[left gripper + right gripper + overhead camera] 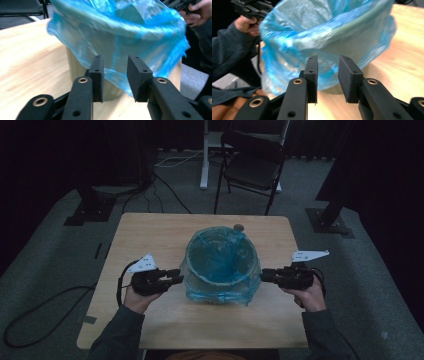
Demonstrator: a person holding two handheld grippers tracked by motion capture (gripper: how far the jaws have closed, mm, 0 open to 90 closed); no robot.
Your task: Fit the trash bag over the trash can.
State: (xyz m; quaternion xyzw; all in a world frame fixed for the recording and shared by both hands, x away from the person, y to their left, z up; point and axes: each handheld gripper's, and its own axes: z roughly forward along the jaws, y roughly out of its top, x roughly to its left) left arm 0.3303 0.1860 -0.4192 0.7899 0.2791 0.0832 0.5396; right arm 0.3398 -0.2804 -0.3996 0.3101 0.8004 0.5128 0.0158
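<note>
Here, the left gripper [176, 279] sits with its jaws parted and nothing clamped, just beside the left flank of the bin [222, 265]. The right gripper [265, 276] is likewise parted, just beside the bin's right flank. The bin stands upright at mid-table [150, 227], lined with a blue bag [220, 292] folded over its rim.
</note>
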